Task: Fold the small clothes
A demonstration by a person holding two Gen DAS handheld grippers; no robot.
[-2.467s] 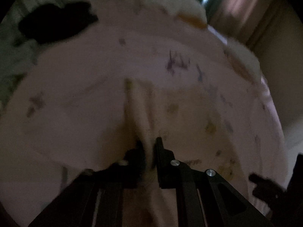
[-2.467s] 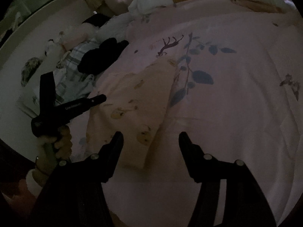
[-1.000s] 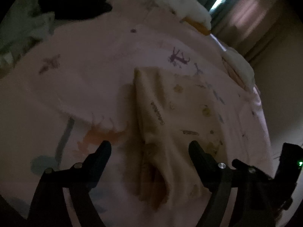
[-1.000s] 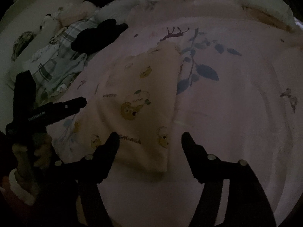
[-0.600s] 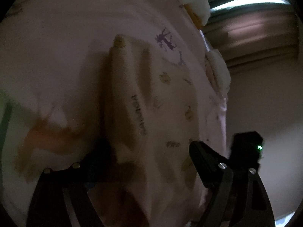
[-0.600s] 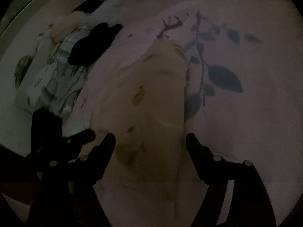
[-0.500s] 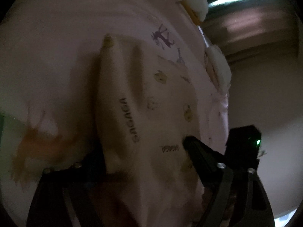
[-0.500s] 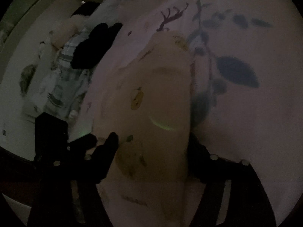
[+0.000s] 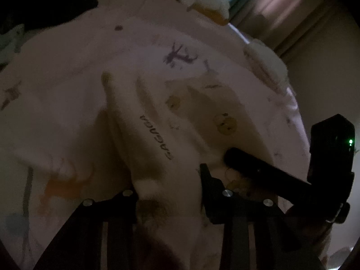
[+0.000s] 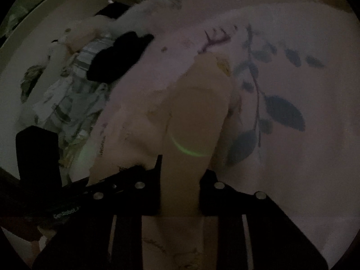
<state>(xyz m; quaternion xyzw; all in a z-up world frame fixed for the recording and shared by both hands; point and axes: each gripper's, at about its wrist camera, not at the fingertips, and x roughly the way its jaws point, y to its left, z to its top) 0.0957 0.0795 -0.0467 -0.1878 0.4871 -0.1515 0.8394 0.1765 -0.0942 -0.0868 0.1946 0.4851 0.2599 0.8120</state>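
Observation:
A small cream garment [image 9: 180, 121] with yellow cartoon faces and dark lettering lies on the pink bedspread [image 9: 67, 67]. My left gripper [image 9: 168, 180] has its jaws partly closed around the garment's near edge, with cloth bunched between them. My right gripper [image 10: 180, 171] likewise has the garment [image 10: 195, 103] between its narrowed jaws, and a fold of cloth rises from them. The right gripper also shows in the left wrist view [image 9: 270, 175], beside the left one. The light is dim.
A black garment [image 10: 119, 56] and a plaid cloth pile [image 10: 74, 94] lie to the left on the bed. White bedding with an orange edge [image 9: 202, 0] lies at the far end. Curtains [image 9: 281, 6] and a wall stand behind.
Both grippers were open over the garment's near edge. Their jaws have since narrowed onto the cloth and the edge has lifted into a fold.

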